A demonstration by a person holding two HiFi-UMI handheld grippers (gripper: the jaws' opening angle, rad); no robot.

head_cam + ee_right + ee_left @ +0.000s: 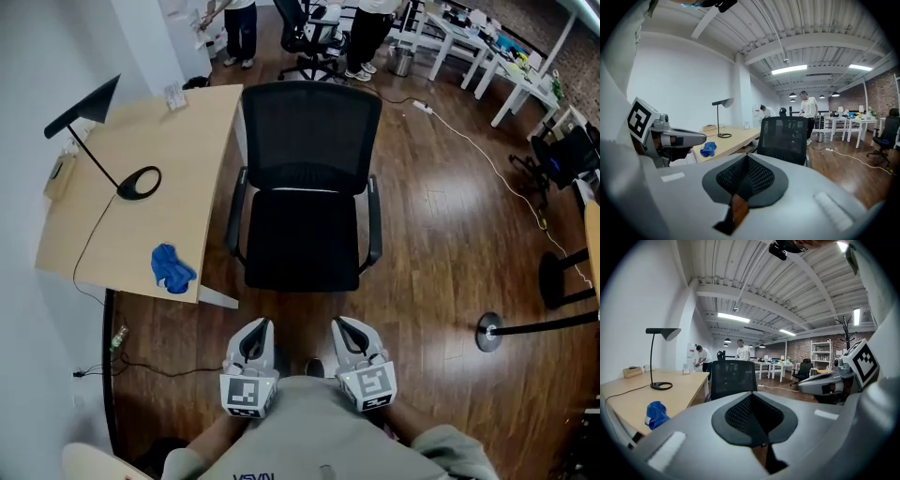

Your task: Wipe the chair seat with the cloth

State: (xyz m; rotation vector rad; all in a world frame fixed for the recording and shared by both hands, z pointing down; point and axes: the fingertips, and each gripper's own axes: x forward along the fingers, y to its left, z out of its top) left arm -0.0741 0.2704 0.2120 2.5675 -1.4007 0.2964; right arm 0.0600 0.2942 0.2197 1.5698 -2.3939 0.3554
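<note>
Resting on desk (159, 122): cloth (172, 269), well left of left gripper (256, 330) and right gripper (345, 330) | jaws closed, empty

The wooden counter (159, 202) stands against the white wall, left of the chair (305, 216). Items on the counter:
- A black desk lamp, its ring-shaped base (139, 182) near the centre, its cord trailing across the top to the near left edge.
- A crumpled blue cloth (172, 268), close to the near edge.
- A small tan box (59, 173) at the wall-side edge.
- A clear holder (174, 96) at the far corner.

The dark wood floor (441, 244) carries the chair, a white cable (487, 164) running from a power strip (422, 107), a round post base (488, 333) and a bottle (117, 337) near the wall.
</note>
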